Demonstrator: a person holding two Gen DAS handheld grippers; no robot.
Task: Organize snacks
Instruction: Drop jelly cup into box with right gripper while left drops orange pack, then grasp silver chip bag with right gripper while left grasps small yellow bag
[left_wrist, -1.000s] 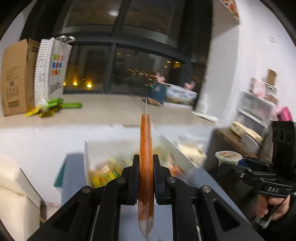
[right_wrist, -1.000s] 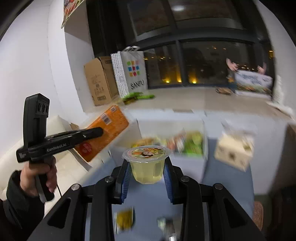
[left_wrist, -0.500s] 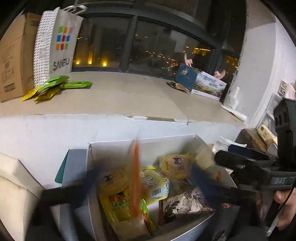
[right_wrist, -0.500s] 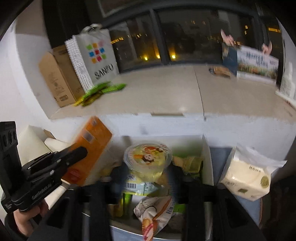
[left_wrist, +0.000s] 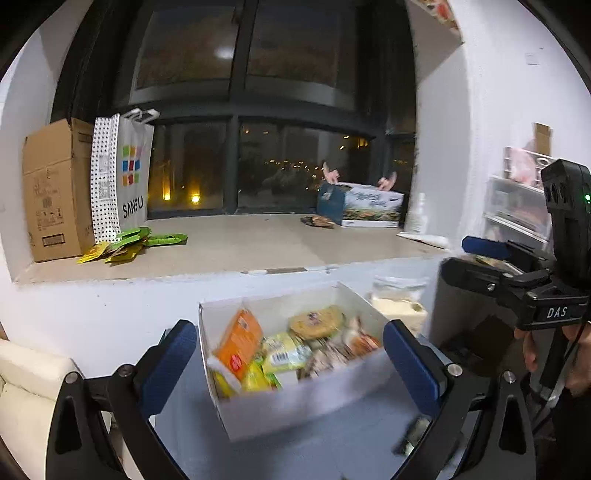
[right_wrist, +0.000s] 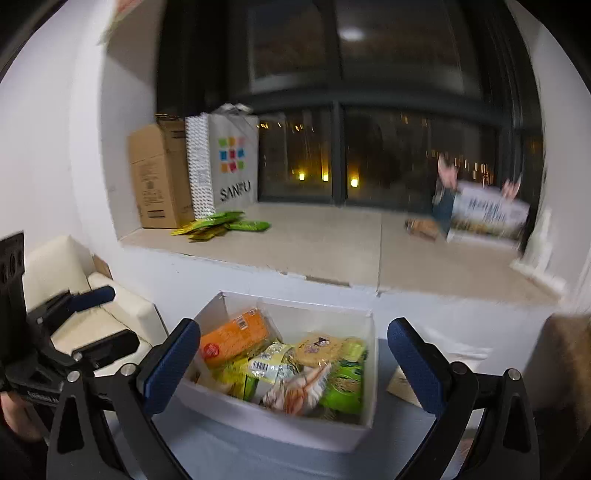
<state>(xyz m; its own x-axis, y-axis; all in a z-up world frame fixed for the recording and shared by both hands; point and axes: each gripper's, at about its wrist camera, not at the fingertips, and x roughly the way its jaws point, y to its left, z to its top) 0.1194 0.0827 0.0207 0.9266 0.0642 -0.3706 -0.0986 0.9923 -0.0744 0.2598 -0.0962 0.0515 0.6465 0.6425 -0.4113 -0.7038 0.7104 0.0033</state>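
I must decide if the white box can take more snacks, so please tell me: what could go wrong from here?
1. The white box already looks full: packets are heaped near its rim, so further snacks may slide out.
2. The orange packet leans tilted against the left wall, not flat; it could tip over.
3. Both the left gripper and the right gripper are open and empty close to the box; a careless move might push it.

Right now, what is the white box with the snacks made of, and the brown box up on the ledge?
The white box looks like thin, smooth cardboard: its walls are flat, matte and folded at sharp corners. The brown box looks like plain corrugated cardboard: dull brown, with printed marks and an open flap. The snack packets inside seem to be shiny plastic wrap, since they crinkle and catch the light.
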